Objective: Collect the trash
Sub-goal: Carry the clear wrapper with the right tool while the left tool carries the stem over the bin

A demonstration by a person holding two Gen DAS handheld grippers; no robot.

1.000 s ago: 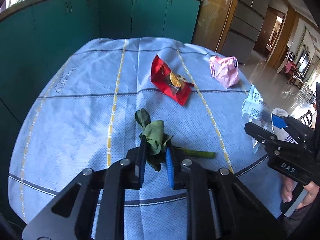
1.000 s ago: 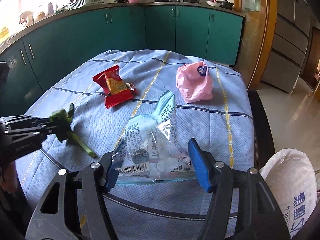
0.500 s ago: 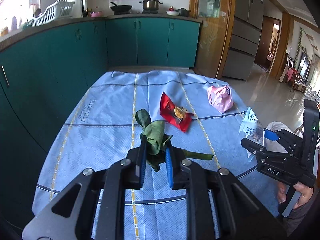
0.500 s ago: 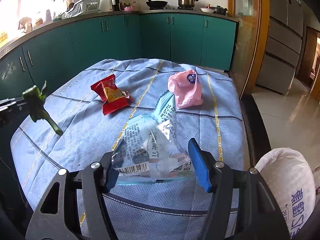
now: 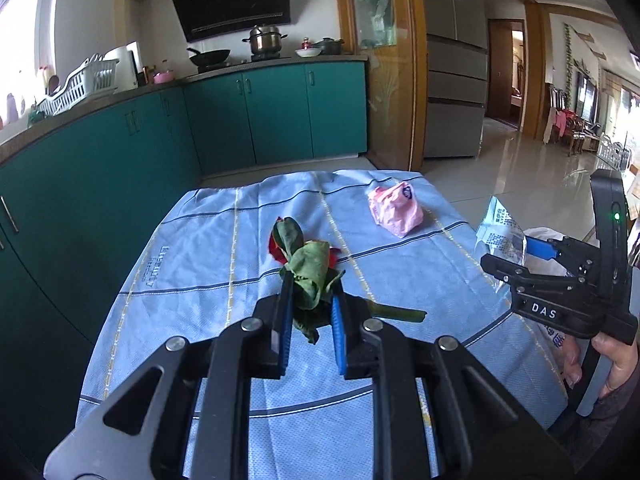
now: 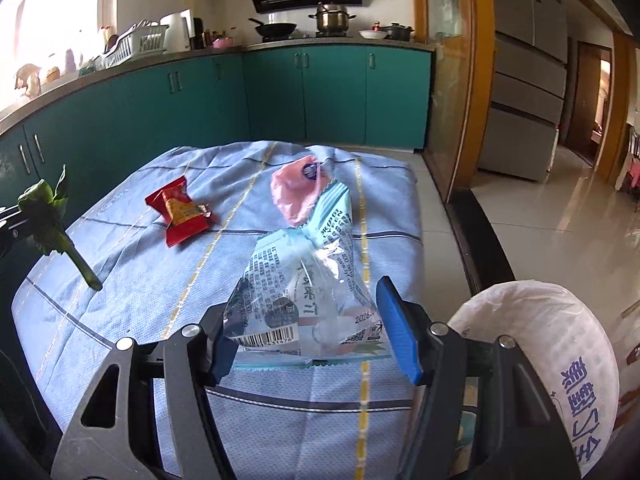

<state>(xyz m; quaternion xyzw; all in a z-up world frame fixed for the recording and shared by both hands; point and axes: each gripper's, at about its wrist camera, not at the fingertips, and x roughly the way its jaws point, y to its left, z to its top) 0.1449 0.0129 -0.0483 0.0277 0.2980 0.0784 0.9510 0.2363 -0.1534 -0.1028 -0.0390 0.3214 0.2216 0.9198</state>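
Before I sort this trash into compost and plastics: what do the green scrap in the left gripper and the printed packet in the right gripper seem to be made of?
The green scrap looks like plant matter: matte, wilted, crumpled leaves on a firm stalk. The printed packet looks like thin glossy plastic film: partly see-through, creased, with a zigzag-cut sealed edge and a barcode.

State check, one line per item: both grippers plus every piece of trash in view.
left gripper: shut on leafy stem
leafy stem: held, off the table
right gripper: shut on clear wrapper
clear wrapper: held, crumpled
red snack packet: lying flat on tablecloth
pink bag: crumpled on tablecloth
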